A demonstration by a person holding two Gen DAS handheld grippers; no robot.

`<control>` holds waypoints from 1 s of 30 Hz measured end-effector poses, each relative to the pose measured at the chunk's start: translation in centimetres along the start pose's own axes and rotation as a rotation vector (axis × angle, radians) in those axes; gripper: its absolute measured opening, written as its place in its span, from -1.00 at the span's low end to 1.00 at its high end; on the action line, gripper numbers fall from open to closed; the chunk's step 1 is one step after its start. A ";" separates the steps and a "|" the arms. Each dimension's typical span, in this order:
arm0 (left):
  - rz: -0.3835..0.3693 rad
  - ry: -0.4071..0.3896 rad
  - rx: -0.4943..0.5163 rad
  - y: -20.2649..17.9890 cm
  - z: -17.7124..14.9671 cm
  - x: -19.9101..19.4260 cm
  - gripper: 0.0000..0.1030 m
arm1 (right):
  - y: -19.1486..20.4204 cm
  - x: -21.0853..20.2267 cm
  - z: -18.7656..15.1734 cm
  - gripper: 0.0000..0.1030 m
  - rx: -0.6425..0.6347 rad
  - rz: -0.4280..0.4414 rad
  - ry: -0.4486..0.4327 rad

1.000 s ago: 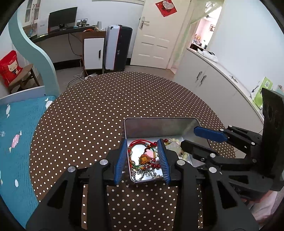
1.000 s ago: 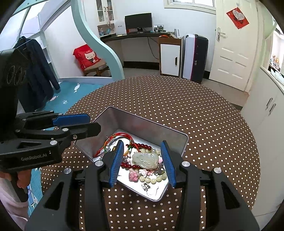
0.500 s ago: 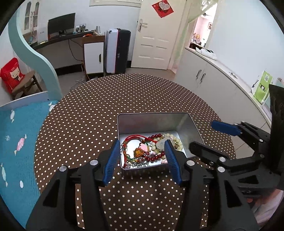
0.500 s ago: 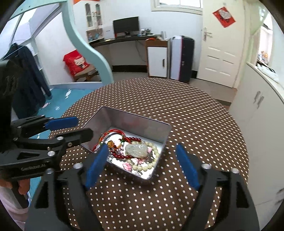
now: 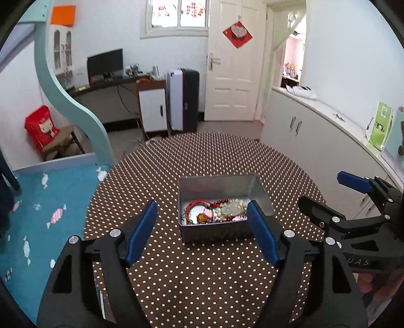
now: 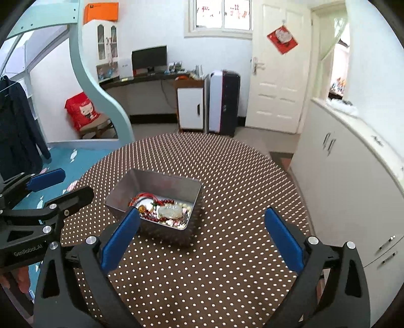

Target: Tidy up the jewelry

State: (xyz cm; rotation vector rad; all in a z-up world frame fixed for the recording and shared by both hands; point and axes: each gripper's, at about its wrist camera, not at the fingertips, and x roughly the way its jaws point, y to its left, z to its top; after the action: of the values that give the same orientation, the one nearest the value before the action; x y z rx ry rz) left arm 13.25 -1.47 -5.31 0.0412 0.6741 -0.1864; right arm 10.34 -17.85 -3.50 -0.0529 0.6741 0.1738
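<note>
tin (image 5: pixel 217 182): silver; tablecloth (image 5: pixel 202 272): brown, white dots; pads (image 5: pixel 142 230): blue

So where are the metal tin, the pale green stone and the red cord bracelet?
metal tin (image 5: pixel 214 230): left wrist view, near wall.
pale green stone (image 6: pixel 170 211): right wrist view, its middle.
red cord bracelet (image 5: pixel 199 201): left wrist view, upper loop.

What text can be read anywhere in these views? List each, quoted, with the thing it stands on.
"GenRobot.AI": on the body of the left gripper, seen from the right wrist.
"UAS": partial letters on the body of the right gripper.
Red door hanging, window stickers, green bag, orange box: markings too blurred to read.
</note>
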 end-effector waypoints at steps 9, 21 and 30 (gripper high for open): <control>0.044 -0.146 -0.016 -0.6 1.1 -5.7 0.63 | 0.6 -4.8 0.7 0.86 -0.011 -0.087 -0.124; 0.071 -0.247 -0.015 -1.7 1.2 -10.1 0.65 | 0.4 -7.7 0.2 0.86 -0.001 -0.102 -0.219; 0.087 -0.270 -0.011 -2.0 0.6 -11.6 0.65 | 0.6 -8.3 -0.1 0.86 -0.011 -0.100 -0.231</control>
State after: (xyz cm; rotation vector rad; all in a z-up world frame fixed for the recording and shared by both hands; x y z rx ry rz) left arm 4.40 -1.62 2.47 0.0341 0.4031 -0.1020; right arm 3.82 -18.46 1.65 -0.0759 0.4393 0.0858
